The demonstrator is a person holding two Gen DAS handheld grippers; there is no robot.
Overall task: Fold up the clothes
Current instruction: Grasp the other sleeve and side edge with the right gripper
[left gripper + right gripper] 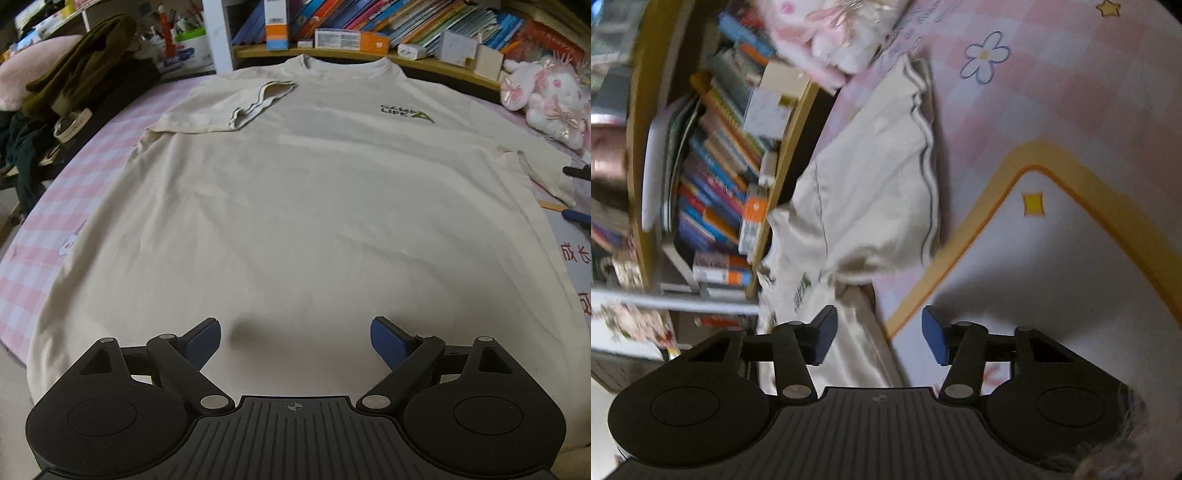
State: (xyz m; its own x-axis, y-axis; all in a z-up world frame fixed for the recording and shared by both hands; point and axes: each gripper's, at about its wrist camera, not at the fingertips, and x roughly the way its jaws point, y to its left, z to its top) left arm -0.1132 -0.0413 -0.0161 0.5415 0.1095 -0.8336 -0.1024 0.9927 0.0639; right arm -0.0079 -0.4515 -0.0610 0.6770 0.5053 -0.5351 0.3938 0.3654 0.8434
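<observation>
Lying face-up on the pink checked bedspread (110,155), the cream cotton T-shirt (295,206) has one sleeve folded in; soft, light, floppy, best pinched at hem or outspread sleeve (886,177). Left gripper (294,341) and right gripper (879,334) gape, holding nothing.

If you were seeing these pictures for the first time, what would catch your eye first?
A large cream T-shirt lies spread across the pink checked bedding, one sleeve already folded inward. The open left gripper hovers over its hem. Beyond the collar stands a crowded bookshelf, a pink plush rabbit beside it.
</observation>
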